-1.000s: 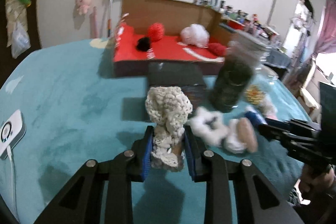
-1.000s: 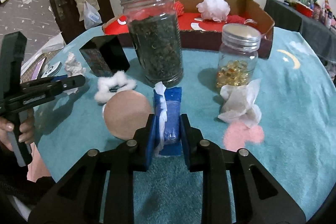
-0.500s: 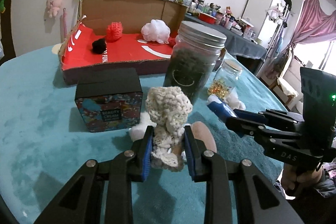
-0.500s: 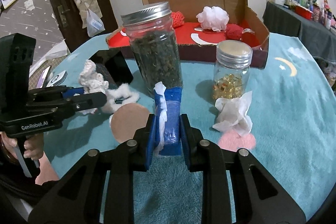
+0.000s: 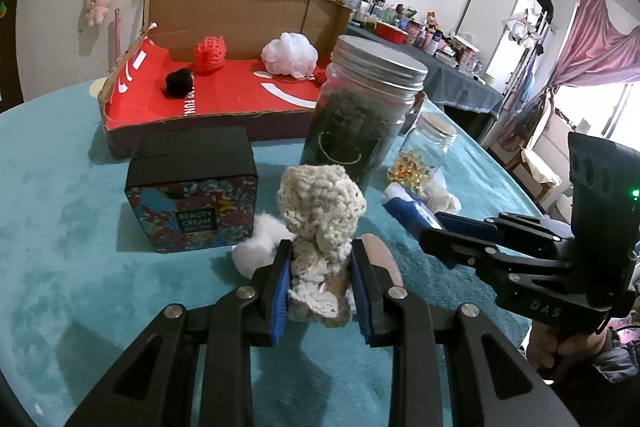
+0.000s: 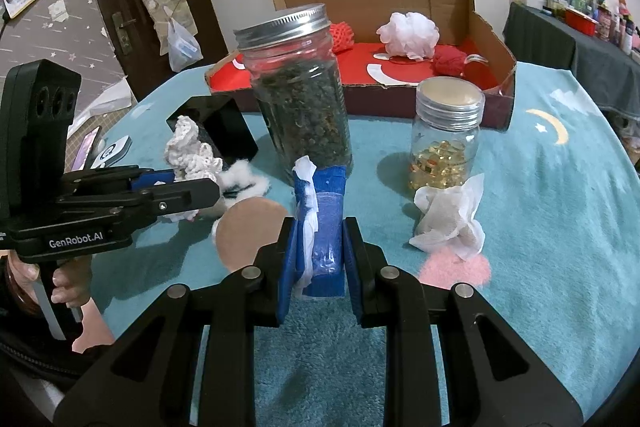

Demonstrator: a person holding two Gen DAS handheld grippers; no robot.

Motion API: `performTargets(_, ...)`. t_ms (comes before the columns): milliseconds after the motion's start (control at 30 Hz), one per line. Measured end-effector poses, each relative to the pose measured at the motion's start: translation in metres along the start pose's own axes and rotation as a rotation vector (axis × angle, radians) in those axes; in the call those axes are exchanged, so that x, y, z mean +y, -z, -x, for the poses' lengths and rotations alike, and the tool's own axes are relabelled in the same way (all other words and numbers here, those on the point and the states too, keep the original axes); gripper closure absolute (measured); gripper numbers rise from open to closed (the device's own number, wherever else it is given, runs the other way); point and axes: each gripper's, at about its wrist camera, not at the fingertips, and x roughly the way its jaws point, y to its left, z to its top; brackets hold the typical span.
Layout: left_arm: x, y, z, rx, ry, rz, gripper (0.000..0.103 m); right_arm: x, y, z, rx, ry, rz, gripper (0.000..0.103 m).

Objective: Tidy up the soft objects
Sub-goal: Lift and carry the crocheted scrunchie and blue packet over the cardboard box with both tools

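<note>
My left gripper (image 5: 320,259) is shut on a cream crocheted cloth (image 5: 320,211) and holds it above the teal table; the cloth also shows in the right wrist view (image 6: 192,151). My right gripper (image 6: 320,239) is shut on a blue sponge pouch with a white strip (image 6: 324,223), which also shows in the left wrist view (image 5: 408,211). A cardboard box with a red floor (image 5: 224,95) stands at the back and holds a red knit ball (image 5: 210,53), a black pom-pom (image 5: 179,81) and a white bath puff (image 5: 290,55).
A tall jar of dark dried leaves (image 6: 300,99) and a small jar of yellow capsules (image 6: 446,139) stand before the box. A black beauty-cream box (image 5: 192,183), white fluff (image 5: 256,243), a tan round pad (image 6: 248,231) and crumpled tissue (image 6: 452,219) lie nearby.
My left gripper has swung right and moved in towards the jars with the cloth in it. My right gripper has lifted slightly and drawn back, still holding the blue pouch.
</note>
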Motion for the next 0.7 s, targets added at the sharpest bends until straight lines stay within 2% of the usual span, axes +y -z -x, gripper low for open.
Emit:
performTargets(433,0.006,0.0,0.006,0.008,-0.009,0.017,0.074,-0.006,0.002,0.003,0.004,0.011,-0.021,0.082)
performTargets(700,0.033,0.005,0.023,-0.001,-0.065,0.073,0.074,-0.021,0.006,0.012,-0.002,0.028,-0.054,0.082)
